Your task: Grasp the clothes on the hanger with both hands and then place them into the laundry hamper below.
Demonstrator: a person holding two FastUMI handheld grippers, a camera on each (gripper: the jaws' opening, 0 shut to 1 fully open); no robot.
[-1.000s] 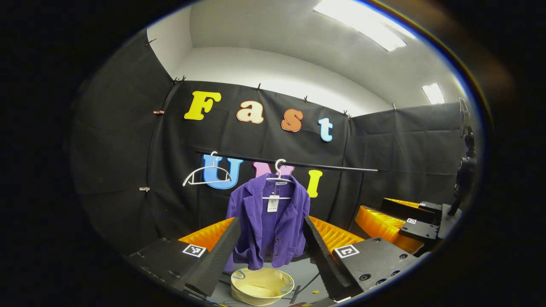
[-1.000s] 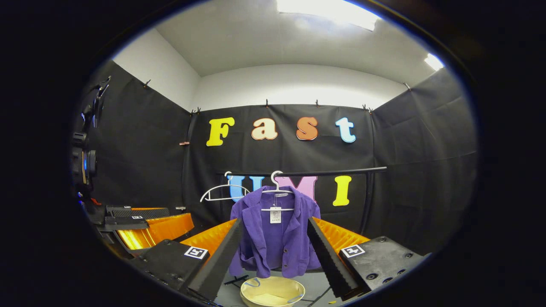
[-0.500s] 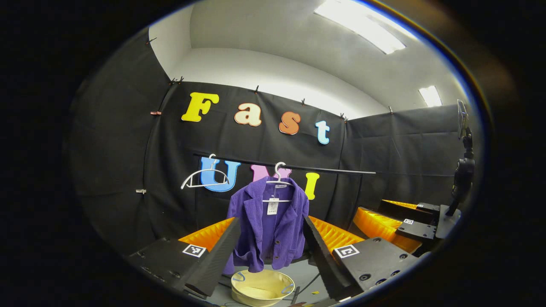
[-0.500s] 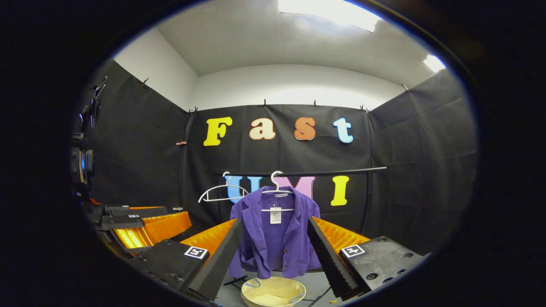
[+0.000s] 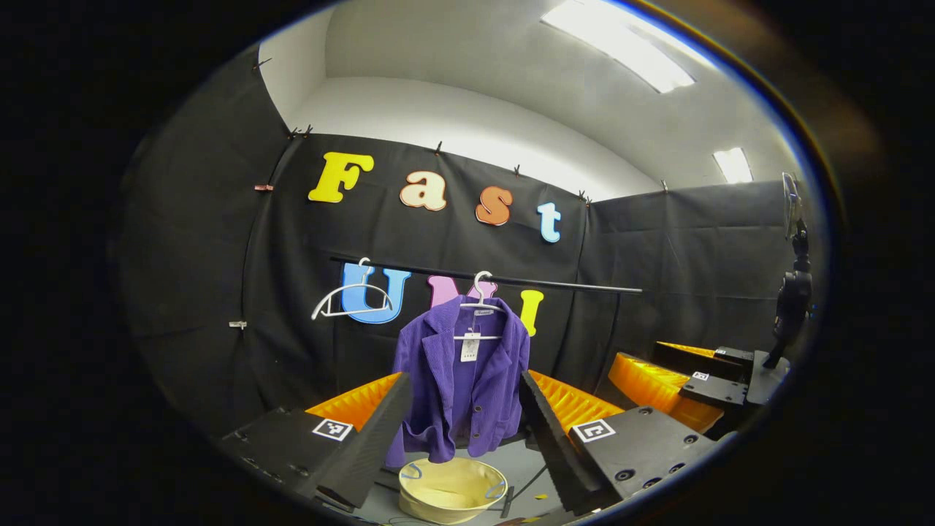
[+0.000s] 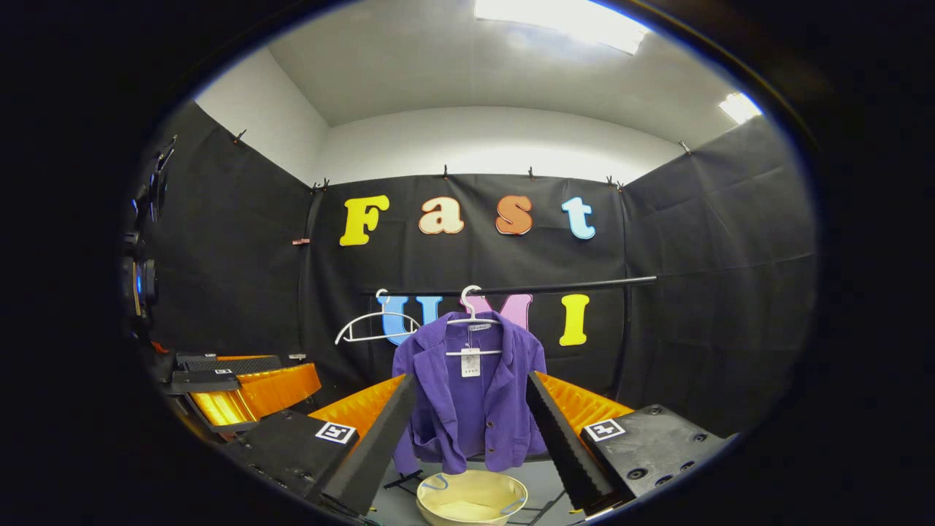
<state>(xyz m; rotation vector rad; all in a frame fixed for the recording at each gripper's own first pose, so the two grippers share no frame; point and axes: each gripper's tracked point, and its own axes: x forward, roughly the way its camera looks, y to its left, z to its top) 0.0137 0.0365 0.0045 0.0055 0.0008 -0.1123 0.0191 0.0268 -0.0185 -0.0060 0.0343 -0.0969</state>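
A purple corduroy jacket (image 5: pixel 459 380) (image 6: pixel 472 394) hangs on a white hanger (image 5: pixel 480 301) (image 6: pixel 471 315) from a black rail (image 5: pixel 570 285) (image 6: pixel 570 286). A cream laundry hamper (image 5: pixel 449 491) (image 6: pixel 471 498) stands on the floor right under it. My left gripper (image 5: pixel 464 438) is open, well short of the jacket, which shows between its fingers. My right gripper (image 6: pixel 469 438) is open too, framing the jacket from a distance with nothing held. The right gripper (image 5: pixel 701 380) also shows at the right edge of the left gripper view, and the left gripper (image 6: pixel 234 376) at the left edge of the right gripper view.
An empty white hanger (image 5: pixel 353 299) (image 6: pixel 371 327) hangs on the rail left of the jacket. A camera stand (image 5: pixel 792 299) rises at the far right, another mount (image 6: pixel 142 270) at the far left. Grey floor (image 5: pixel 522 467) surrounds the hamper.
Both views have shifted slightly: the jacket and hamper sit a little higher and marginally larger, so both grippers have eased forward. Both stay open.
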